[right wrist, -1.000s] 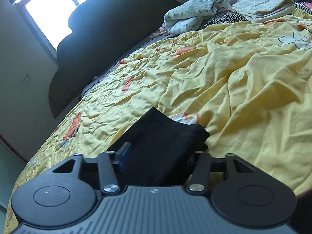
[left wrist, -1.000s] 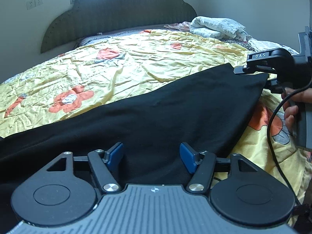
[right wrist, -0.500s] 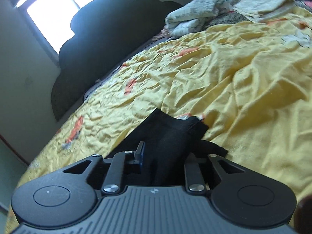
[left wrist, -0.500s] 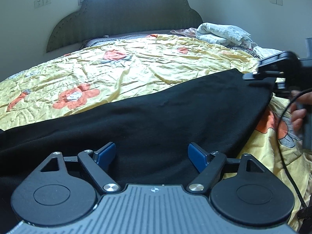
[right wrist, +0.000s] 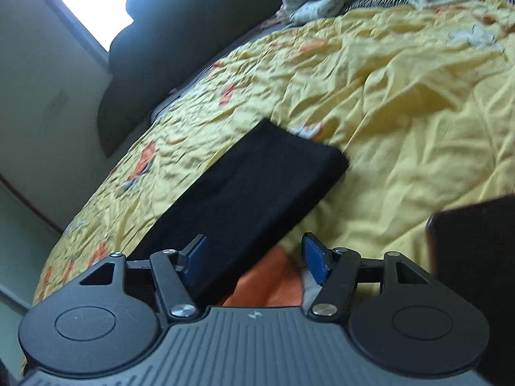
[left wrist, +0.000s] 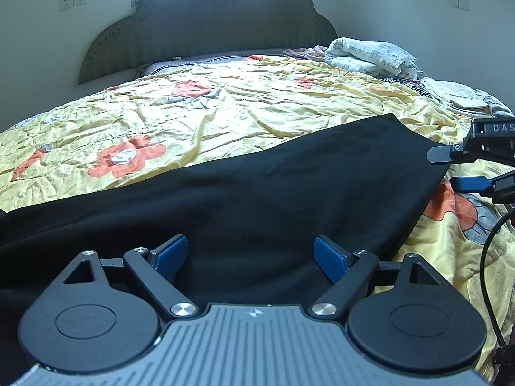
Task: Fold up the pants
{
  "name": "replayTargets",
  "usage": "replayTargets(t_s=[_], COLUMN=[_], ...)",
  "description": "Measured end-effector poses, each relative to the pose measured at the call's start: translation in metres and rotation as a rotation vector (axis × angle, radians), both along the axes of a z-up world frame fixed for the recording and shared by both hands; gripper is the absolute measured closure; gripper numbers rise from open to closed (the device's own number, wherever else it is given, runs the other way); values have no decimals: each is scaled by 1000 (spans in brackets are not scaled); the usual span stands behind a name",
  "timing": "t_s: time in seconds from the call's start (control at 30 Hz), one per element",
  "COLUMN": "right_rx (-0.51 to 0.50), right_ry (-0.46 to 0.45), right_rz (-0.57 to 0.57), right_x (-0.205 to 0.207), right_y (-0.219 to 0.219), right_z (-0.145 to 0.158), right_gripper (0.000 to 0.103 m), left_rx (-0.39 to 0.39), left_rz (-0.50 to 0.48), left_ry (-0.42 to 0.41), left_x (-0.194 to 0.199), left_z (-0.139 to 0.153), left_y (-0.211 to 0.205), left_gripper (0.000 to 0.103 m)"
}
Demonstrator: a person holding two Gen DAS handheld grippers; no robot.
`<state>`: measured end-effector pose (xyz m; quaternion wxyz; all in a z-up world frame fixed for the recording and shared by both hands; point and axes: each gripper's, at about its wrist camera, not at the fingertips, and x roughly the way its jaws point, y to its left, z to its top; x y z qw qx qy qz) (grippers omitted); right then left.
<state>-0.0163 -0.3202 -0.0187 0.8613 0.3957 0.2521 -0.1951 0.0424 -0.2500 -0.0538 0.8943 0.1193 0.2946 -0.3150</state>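
black pants [left wrist: 257, 193] flat, yellow bedspread [left wrist: 225, 115] — wrinkled

Pants [left wrist: 264, 193] spread flat across near side of bed [left wrist: 225, 112], on bedspread. Headboard [left wrist: 209, 29] at far end, against wall. Heap of folded linens [left wrist: 370, 56] at far right corner of bed. Right hand-held gripper [left wrist: 450, 169] at right end of pants; left hand-held gripper [left wrist: 251, 254] over near edge.

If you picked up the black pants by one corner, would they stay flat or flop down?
The black pants would probably flop: they are soft cloth that follows the rumpled yellow bedspread. They look light and unlikely to slide, since both fabrics seem matte.
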Motion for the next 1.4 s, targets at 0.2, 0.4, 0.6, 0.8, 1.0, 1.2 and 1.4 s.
replayTargets(t_s=[0.2, 0.4, 0.6, 0.8, 1.0, 1.2, 1.4], right_rx=[-14, -27, -13, -300, -572, -739, -888], right_ry=[-71, -97, -72, -18, 16, 33, 52], right_rz=[-68, -151, -174, -48, 88, 175, 263], right_x=[16, 39, 46, 59, 70, 72, 68], right_y=[-8, -35, -51, -14, 34, 68, 102], right_z=[-7, -16, -22, 7, 26, 28, 24], right_gripper=[39, 57, 92, 94, 94, 94, 94], left_rx=[-3, -3, -17, -126, -367, -596, -630], left_rz=[11, 17, 14, -81, -145, -156, -121], left_ry=[7, 12, 22, 212, 573, 850, 925], left_x=[2, 2, 5, 30, 87, 123, 136], left_z=[0, -1, 3, 26, 45, 40, 26], left_y=[1, 0, 2, -9, -39, -68, -79], left_gripper=[14, 12, 13, 16, 16, 16, 16])
